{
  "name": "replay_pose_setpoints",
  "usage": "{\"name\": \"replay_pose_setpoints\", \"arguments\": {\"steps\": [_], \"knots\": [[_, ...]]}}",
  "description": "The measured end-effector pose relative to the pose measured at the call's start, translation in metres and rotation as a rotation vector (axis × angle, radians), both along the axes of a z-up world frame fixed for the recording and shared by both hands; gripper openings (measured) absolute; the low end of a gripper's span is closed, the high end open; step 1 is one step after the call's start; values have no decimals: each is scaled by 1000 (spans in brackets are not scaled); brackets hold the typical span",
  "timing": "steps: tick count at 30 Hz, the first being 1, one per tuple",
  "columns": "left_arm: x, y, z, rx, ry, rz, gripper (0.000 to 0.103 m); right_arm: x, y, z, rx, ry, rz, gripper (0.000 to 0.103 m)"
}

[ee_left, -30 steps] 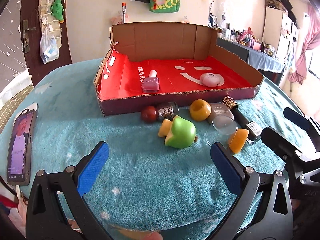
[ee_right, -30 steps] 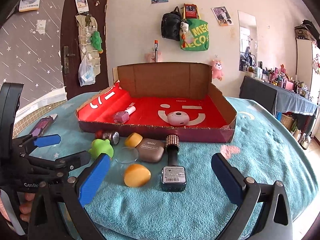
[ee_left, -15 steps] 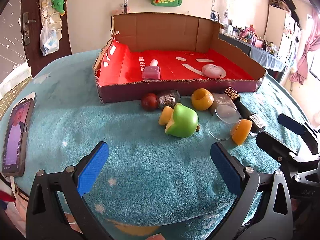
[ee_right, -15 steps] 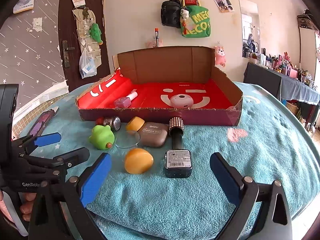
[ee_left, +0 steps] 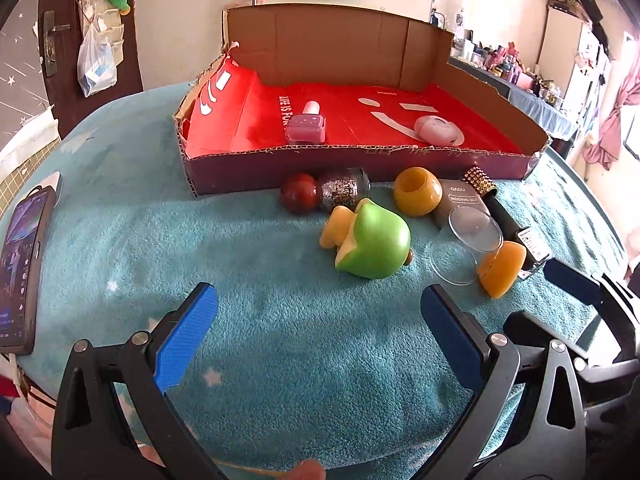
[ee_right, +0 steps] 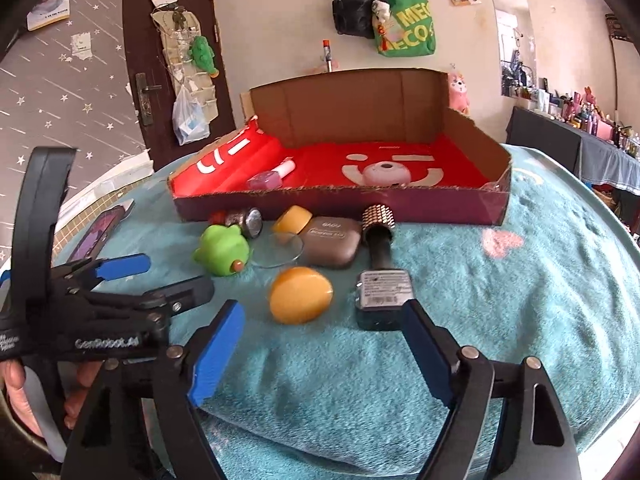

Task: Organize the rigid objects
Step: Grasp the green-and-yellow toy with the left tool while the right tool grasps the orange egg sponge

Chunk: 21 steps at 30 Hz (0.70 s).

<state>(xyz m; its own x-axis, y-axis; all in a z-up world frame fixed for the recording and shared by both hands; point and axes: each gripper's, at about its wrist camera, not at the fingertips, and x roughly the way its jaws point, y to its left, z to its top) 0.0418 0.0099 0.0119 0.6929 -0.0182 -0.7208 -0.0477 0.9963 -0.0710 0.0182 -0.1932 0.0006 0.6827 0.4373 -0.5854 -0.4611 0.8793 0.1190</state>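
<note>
A red-lined cardboard box (ee_left: 400, 162) (ee_right: 440, 208) holds a pink nail-polish bottle (ee_left: 306, 128) (ee_right: 266, 178) and a pink round case (ee_left: 438, 130) (ee_right: 386, 172). In front of it on the teal towel lie a green toy (ee_left: 372, 242) (ee_right: 222, 250), a red-capped glitter bottle (ee_left: 326, 192), a yellow ring (ee_left: 418, 190), a brown compact (ee_right: 330, 240), a clear lid (ee_left: 466, 246), an orange piece (ee_right: 300, 294) and a black studded bottle (ee_right: 380, 276). My left gripper (ee_left: 318, 332) is open and empty, short of the green toy. My right gripper (ee_right: 320, 344) is open and empty, just before the orange piece and the black bottle.
A phone (ee_left: 20, 272) lies at the towel's left edge. My left gripper (ee_right: 132, 280) shows at the left of the right wrist view; my right gripper (ee_left: 576, 292) shows at the right of the left wrist view. A door and cluttered shelves stand behind.
Both grippers have moved forward toward the objects, which look larger and nearer now. Both stay open. No object has moved.
</note>
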Motion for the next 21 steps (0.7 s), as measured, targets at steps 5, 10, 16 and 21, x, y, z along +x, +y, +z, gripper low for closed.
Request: {"name": "replay_pose_setpoints", "arguments": {"steps": [5, 10, 16, 21], "knots": [[6, -2, -4, -10, 13, -10, 103, 3, 5, -8, 4, 37, 31, 76], [13, -6, -4, -13, 14, -30, 103, 7, 7, -11, -5, 38, 40, 70], [21, -4, -1, -30, 11, -47, 88, 15, 9, -12, 0, 40, 55, 60], [27, -6, 1, -39, 10, -67, 80, 19, 15, -11, -5, 32, 82, 53]]}}
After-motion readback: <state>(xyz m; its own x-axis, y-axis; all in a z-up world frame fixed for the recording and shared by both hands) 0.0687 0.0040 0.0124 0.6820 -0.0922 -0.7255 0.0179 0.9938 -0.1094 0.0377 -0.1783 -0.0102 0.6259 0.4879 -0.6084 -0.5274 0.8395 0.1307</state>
